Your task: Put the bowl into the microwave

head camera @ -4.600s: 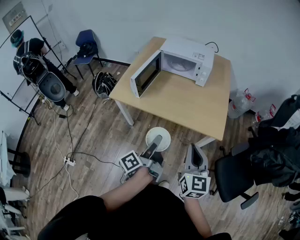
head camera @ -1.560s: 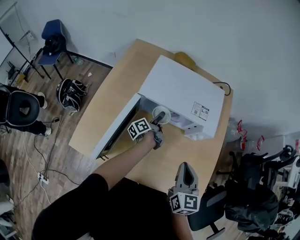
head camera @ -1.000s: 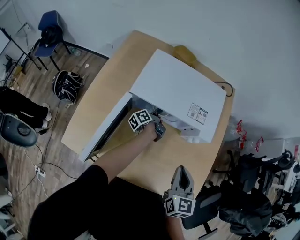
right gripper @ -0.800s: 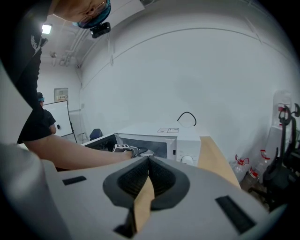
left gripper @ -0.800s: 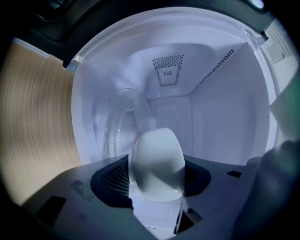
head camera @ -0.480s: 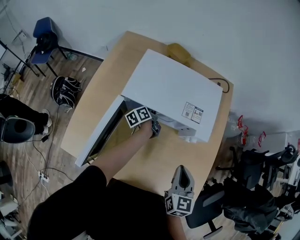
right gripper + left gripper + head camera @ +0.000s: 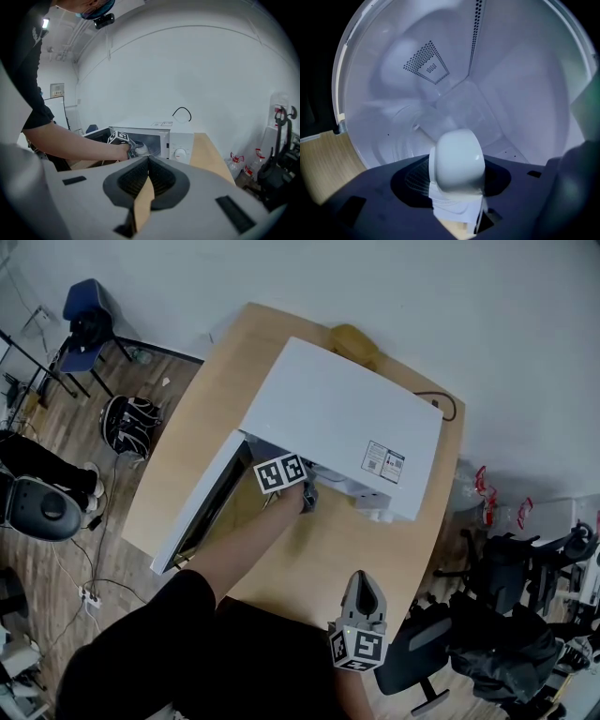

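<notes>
Head view: high overhead, looking steeply down on the microwave [image 7: 347, 418] and the surface [image 7: 202, 427], mid-frame. Left gripper view: very close, facing into the microwave's white cavity toward a back corner. Right gripper view: farther back, roughly level, sharing the microwave's front, centre-left, with the head view.

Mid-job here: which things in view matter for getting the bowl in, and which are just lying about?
Job: round white bowl gripped in the left claw; white box-shaped microwave oven, door open; light wooden table.
Lying about: blue chair; black backpack on the floor; yellow lump behind the microwave; black office chair.
</notes>
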The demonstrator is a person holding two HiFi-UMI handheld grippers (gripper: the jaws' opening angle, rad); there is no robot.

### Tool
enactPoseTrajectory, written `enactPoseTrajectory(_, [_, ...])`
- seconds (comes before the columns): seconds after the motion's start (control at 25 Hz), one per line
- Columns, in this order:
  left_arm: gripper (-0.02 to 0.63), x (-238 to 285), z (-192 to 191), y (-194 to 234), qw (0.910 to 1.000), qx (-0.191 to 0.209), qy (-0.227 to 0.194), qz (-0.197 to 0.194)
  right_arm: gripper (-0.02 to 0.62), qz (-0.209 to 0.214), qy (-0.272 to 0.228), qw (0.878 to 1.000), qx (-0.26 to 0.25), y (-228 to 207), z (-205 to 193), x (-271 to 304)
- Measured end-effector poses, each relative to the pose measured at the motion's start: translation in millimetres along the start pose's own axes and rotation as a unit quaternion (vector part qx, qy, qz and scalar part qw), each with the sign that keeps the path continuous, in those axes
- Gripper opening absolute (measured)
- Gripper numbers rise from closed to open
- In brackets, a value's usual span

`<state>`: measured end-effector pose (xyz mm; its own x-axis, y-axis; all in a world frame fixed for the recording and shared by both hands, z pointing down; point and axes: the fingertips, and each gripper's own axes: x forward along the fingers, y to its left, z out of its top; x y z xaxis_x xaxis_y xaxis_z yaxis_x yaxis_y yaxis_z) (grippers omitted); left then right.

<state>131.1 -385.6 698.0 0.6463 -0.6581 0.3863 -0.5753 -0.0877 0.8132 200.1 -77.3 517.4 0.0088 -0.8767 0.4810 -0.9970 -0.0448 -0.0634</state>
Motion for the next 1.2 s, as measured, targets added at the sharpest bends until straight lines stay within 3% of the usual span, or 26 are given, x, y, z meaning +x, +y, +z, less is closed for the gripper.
enactPoseTrajectory(0.28, [0.224, -1, -1, 1, 0.9977, 0.065, 0.012, 0.017, 0.060, 0.017, 0.012, 1.000, 0.004, 10, -5, 1])
enactPoseTrajectory(0.44, [0.230, -4, 3, 7, 0.9931, 0.107, 0.000, 0.047, 0.060, 0.027, 0.009, 1.000, 0.005, 18, -2, 3])
enactPoseTrajectory(0.64, [0.239, -3, 4, 11, 0.9849, 0.165, -0.005, 0.052, 0.060, 0.032, 0.013, 0.999, 0.004, 21, -5, 4])
enactPoseTrajectory(1.08, [0.310, 1, 18, 12, 0.9677, 0.244, -0.018, 0.062, 0.060, 0.042, 0.020, 0.999, 0.013, 24, -10, 7])
enactPoseTrajectory(1.2, [0.330, 2, 17, 10, 0.9673, 0.247, -0.023, 0.052, 0.060, 0.039, 0.025, 0.999, 0.013, 23, -14, 6])
